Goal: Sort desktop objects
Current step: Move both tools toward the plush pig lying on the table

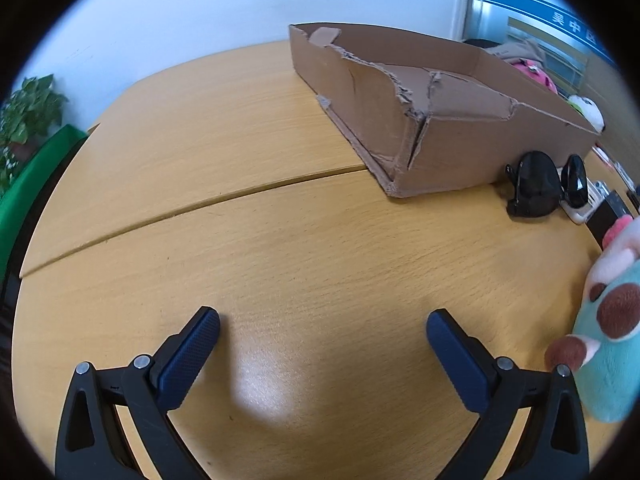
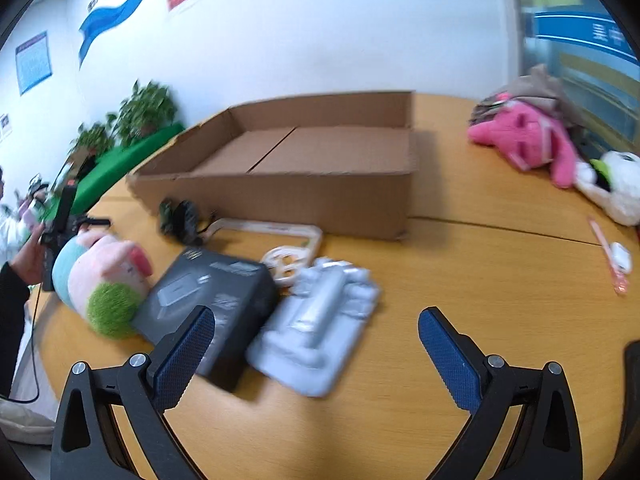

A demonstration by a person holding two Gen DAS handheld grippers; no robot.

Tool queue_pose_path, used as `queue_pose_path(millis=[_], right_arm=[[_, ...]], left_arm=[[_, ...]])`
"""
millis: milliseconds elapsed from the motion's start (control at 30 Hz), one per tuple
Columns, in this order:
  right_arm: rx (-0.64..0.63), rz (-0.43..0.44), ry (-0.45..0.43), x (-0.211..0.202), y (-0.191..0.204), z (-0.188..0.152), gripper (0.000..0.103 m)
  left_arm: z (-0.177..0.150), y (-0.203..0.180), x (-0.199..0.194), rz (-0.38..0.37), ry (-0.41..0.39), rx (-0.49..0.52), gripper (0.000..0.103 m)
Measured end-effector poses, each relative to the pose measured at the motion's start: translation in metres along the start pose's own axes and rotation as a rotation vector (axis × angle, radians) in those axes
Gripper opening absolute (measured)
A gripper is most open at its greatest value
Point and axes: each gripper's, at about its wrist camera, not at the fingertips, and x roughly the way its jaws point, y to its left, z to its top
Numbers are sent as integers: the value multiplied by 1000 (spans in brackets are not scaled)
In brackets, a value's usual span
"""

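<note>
Both tools hang over the wooden table (image 1: 280, 248), nothing between their fingers. The left gripper (image 1: 323, 332) stands with jaws spread wide above bare tabletop. The right gripper (image 2: 316, 330) is equally wide and empty, facing the clutter, probably to choose a first item.

The cardboard box (image 2: 304, 196), open-topped, empty and torn at one corner, sits mid-table; it is likely the place for sorted goods. Just in front of it lie the things to sort: sunglasses (image 1: 544, 190), a white plastic frame (image 2: 276, 236), a black carton (image 2: 216, 304), a grey moulded tray (image 2: 320, 320) touching that carton, and a pastel plush toy (image 2: 104, 280) against the carton's other side.

A pink plush (image 2: 528, 140) and a white plush (image 2: 616, 184) lie well apart, to the right. The crowded items may hinder a clean grasp.
</note>
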Motion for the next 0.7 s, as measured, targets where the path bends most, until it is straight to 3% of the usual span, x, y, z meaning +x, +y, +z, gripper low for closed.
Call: queue_pose_path(millis=[100,167,300,400,467,533,600,633,700], right_arm=[[-42,23,3,4,25,1,103],[-57,24,0,7,36,2,103],[-63,28,6,12,48,4,103],[-94,-20,-8,9,52,6,101],[-97,-26,-29,5,51,8,88],[-88,-60,-38,3,49,12,53],[-82,-100,-36,2,47,15,34],[-78,-99,-35,2,47,16,33],[-70,-80,-34,2,48,17,33]], left_arm=[[-5,-1,-4,16,1,-20,103],[-12,2,-14,76,0,-64,102],[-21,-4,-57,243,-99,-166,102],[-23,-19,-99,277,-172,-251,102],[-17,-42,-126,238,-251,-294,102],[-15,-61,-143,163,-295,-341,102],[-17,-75,-150,54,-301,-351,102],[-21,-83,-152,19,-302,-357,99],[-15,-105,-151,11,-308,-326,61]])
